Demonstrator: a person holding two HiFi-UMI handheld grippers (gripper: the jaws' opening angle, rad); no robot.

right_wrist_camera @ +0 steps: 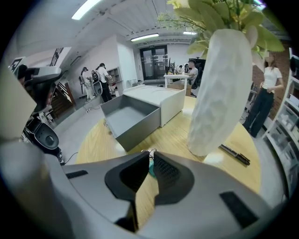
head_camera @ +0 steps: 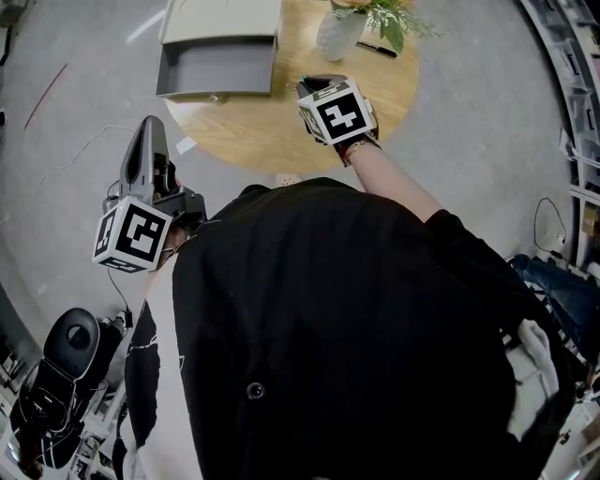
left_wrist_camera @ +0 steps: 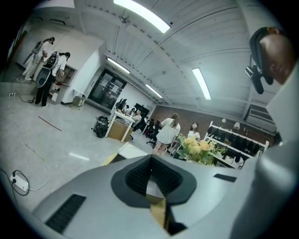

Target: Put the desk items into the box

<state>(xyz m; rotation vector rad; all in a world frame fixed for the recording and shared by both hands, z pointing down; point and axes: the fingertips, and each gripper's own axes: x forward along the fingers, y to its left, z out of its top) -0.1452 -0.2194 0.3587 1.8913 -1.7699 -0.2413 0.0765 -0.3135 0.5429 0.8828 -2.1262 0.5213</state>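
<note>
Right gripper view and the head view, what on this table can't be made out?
Teal thing: right gripper view, mostly behind the right gripper jaws, which stand nearly together around it; what it is, and whether they press it, unclear.
Box: head view, far end cut off by the top edge.
Pen: too small in both views to tell its kind.

I see a black short-sleeved shirt [head_camera: 356,319] with one dark round button [head_camera: 255,390]; my left grey plastic gripper [head_camera: 150,127] and right grey plastic gripper [head_camera: 315,84] each carry a white cube [head_camera: 131,234] with black square markers.
</note>
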